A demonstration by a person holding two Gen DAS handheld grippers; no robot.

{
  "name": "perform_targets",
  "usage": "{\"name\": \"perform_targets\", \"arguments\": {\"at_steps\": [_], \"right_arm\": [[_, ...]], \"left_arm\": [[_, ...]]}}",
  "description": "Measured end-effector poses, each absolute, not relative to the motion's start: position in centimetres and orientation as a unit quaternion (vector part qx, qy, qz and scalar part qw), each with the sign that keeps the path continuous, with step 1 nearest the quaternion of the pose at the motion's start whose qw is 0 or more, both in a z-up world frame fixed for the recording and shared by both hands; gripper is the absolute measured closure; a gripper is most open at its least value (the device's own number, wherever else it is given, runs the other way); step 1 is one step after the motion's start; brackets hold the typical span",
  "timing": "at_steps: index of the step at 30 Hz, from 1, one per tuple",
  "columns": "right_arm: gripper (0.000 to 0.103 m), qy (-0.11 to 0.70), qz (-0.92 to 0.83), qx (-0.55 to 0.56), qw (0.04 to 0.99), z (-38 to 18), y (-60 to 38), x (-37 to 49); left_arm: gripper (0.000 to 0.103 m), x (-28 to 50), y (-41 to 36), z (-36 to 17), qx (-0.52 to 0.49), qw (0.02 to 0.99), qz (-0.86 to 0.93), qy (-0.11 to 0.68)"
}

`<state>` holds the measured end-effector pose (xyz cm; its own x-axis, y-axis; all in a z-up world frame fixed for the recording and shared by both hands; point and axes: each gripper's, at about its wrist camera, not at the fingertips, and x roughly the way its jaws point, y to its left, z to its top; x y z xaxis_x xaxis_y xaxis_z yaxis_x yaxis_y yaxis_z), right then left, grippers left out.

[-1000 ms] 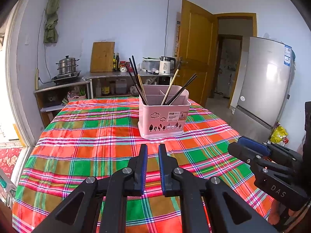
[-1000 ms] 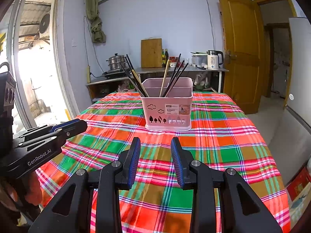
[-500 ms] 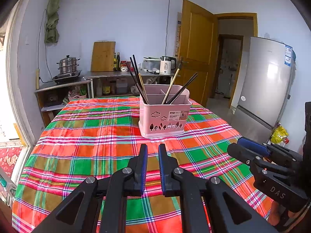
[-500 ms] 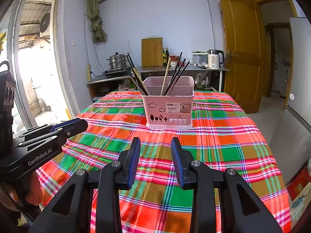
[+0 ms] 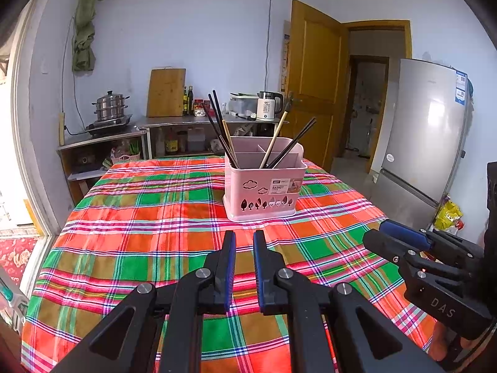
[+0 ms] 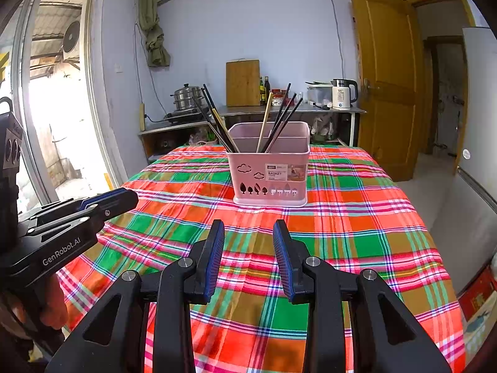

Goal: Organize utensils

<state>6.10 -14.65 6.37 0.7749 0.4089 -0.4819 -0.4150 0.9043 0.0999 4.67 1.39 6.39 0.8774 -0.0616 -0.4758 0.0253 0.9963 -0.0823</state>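
Woven cloth, smooth plastic, bare wood and steel.

The plaid tablecloth point(image 5: 149, 217) looks matt and woven; the pink basket point(image 5: 262, 192) is smooth satin plastic with a paper label. Upper left, a wooden cutting board point(image 5: 166, 92) and shiny steel pot point(image 5: 109, 109); right, a brushed-metal fridge point(image 5: 422, 130).

Left tongs point(image 5: 244, 239) sit low over the plaid-covered desk point(image 5: 130, 242), blue-padded fingers point(image 5: 230, 250) parted by a narrow gap with nothing between them, aimed at the pink basket point(image 5: 264, 186) standing upright further back on the cloth. Basket holds dark chopsticks point(image 5: 222, 130) leaning left in its left compartment, plus a light wooden one point(image 5: 275, 138) and more dark ones leaning right in the middle. Right tongs point(image 5: 377, 233) enter from the right edge above the cloth; jaw gap not readable from this side-on angle.
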Motion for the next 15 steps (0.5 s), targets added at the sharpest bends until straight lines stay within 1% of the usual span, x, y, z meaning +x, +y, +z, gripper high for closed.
{"name": "perform_targets", "arguments": {"at_steps": [15], "right_arm": [[0.070, 0.256, 0.219, -0.008, 0.941, 6.34, -14.43, 5.88]], "left_arm": [[0.093, 4.75, 1.51, 6.19, -0.038, 0.968, -0.021, 0.248]]}}
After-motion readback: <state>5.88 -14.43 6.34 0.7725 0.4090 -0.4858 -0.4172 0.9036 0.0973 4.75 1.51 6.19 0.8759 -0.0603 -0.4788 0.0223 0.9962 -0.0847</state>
